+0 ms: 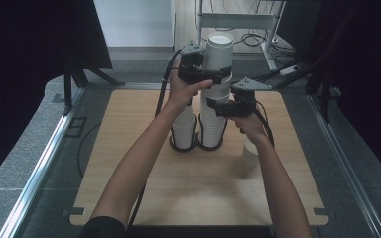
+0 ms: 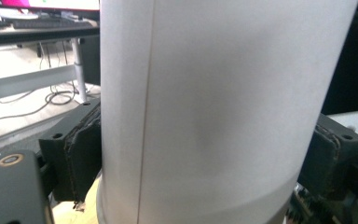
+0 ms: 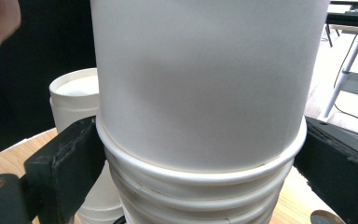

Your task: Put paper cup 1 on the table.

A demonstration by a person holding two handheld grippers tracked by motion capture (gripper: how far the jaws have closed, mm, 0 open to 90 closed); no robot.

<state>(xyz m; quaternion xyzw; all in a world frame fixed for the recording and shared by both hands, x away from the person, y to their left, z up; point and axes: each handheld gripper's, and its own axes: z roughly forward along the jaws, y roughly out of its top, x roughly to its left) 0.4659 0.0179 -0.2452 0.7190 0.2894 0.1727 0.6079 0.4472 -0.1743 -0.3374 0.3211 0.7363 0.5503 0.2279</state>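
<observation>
A tall stack of white paper cups stands in a black ring holder on the wooden table. My left gripper is shut on the top cup, with a pad pressing each side of its wall. That cup sits raised, its lower part still inside the stack's top rim. Lower down, my right gripper is shut on the stack just under its upper rims. A shorter stack of cups stands to the left of the tall one.
A single white cup stands on the table to the right of the holder, beside the right forearm. Behind the table are a white desk frame and loose cables on the floor. Dark curtains hang on both sides.
</observation>
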